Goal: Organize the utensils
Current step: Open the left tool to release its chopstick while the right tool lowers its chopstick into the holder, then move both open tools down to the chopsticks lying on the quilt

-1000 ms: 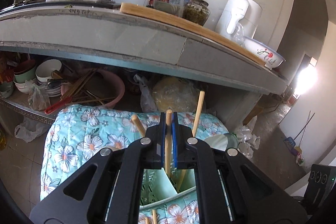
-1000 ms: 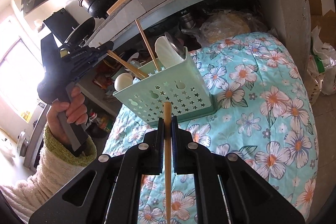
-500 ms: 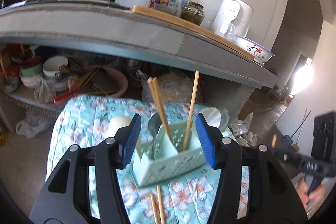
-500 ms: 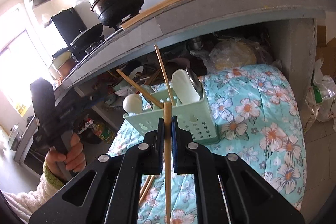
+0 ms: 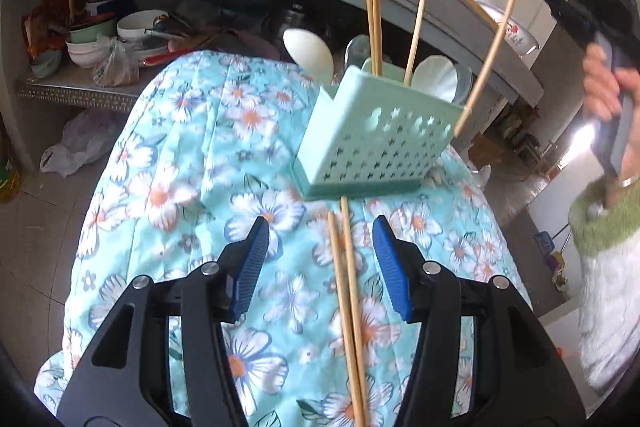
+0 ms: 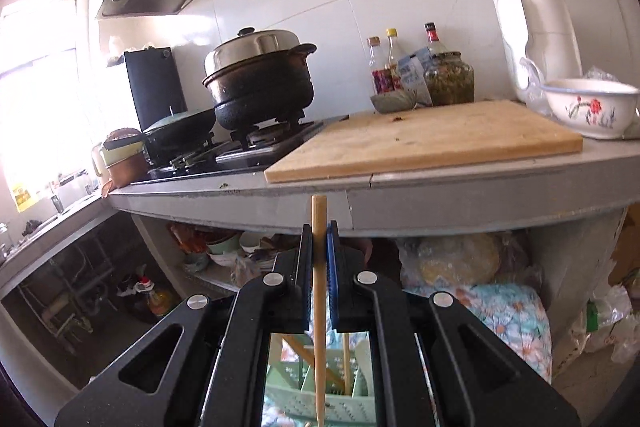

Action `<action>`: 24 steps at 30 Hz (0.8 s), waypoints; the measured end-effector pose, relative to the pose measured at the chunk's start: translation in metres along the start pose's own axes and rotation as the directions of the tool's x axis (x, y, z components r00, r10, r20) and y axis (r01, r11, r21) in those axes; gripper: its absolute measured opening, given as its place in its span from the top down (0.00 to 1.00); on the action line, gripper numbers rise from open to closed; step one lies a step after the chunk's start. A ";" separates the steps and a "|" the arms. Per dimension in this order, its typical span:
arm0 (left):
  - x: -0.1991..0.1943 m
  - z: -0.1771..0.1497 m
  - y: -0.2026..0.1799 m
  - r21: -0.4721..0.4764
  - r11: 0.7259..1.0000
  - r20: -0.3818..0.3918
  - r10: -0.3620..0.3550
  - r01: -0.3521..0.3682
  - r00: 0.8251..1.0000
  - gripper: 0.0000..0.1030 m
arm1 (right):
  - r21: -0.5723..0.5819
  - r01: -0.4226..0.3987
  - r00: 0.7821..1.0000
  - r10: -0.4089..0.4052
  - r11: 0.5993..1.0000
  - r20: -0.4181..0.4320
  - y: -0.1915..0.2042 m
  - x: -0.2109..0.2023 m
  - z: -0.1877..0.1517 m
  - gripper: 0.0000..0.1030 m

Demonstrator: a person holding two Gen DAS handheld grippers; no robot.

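Change: the left gripper had let go of a chopstick, drawn back and dropped over the pair of chopsticks on the floral cloth.
Left fingers: about half open, empty, straddling the pair.
Right gripper: clamped on a single chopstick, above the basket.
Axis: the pair ran 6 to 12 o'clock, tips toward the basket; the single one was near upright.
Risk: the single chopstick could miss the slot.

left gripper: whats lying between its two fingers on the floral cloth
In the left wrist view, two loose chopsticks lie side by side between the open left gripper fingers, untouched, pointing toward the green holder.
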State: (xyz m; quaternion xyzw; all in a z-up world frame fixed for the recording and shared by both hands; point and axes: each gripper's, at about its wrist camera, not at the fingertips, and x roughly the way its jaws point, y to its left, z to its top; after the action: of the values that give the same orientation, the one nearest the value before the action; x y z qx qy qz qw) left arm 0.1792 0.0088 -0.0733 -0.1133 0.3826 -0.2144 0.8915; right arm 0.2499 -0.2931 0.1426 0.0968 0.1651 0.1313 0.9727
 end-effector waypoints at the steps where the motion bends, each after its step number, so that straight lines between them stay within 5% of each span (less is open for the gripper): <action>1: 0.002 -0.007 0.001 0.008 1.000 -0.013 0.007 -0.007 1.000 0.50 | -0.022 0.018 1.000 -0.017 1.000 0.020 0.004 0.006 0.005 0.93; 11: 0.006 -0.035 0.001 0.058 0.998 -0.047 0.003 0.000 0.999 0.50 | -0.143 0.080 0.995 -0.070 0.987 0.073 0.028 0.068 0.018 0.93; 24: 0.021 -0.042 0.007 0.054 0.998 -0.072 -0.014 0.018 0.997 0.50 | -0.199 0.116 0.992 -0.123 0.973 -0.026 0.020 0.116 -0.034 0.93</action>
State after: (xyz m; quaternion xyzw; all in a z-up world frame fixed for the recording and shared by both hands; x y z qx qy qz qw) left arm 0.1634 0.0041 -0.1177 -0.0839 0.4075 -0.2357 0.8782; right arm 0.3394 -0.2358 0.0814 -0.0127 0.1751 0.0902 0.9803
